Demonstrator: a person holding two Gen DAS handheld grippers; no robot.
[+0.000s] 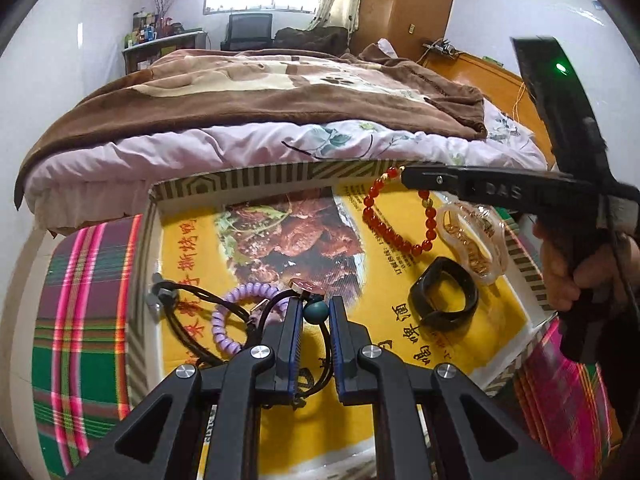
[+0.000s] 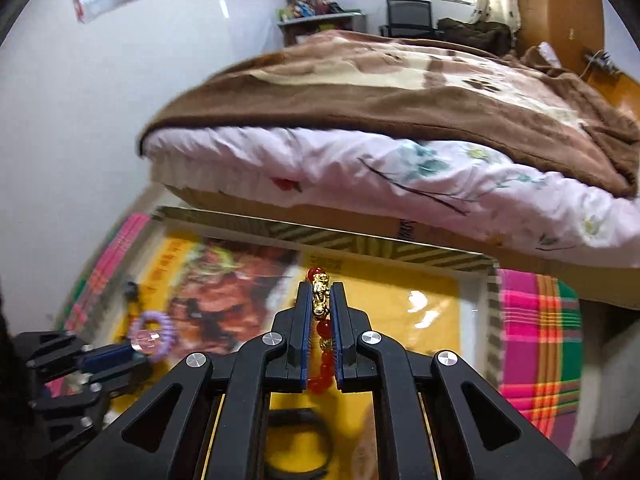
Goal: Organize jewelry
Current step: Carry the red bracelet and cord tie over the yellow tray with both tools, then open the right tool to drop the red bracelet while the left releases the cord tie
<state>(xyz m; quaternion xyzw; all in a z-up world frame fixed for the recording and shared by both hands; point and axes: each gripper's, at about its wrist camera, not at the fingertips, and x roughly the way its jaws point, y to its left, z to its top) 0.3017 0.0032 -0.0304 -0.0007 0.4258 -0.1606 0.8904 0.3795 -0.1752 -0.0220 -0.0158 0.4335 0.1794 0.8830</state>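
Observation:
A shallow cardboard tray (image 1: pixel 248 170) with a yellow food poster holds the jewelry. My left gripper (image 1: pixel 316 304) is shut on a black cord necklace with a teal bead (image 1: pixel 315 312), next to a purple coil bracelet (image 1: pixel 240 300). My right gripper (image 2: pixel 321 300) is shut on the red bead bracelet (image 2: pixel 322 330) at its gold charm, and holds it lifted. In the left wrist view the right gripper (image 1: pixel 404 172) grips that bracelet (image 1: pixel 384 228) at the tray's far edge. A black bangle (image 1: pixel 444 296) and a clear plastic case of gold chain (image 1: pixel 472 240) lie at the right.
The tray rests on a plaid cloth (image 1: pixel 84 320). A bed with a pink quilt (image 1: pixel 240 144) and brown blanket stands close behind the tray. My left gripper shows at the lower left of the right wrist view (image 2: pixel 132 354).

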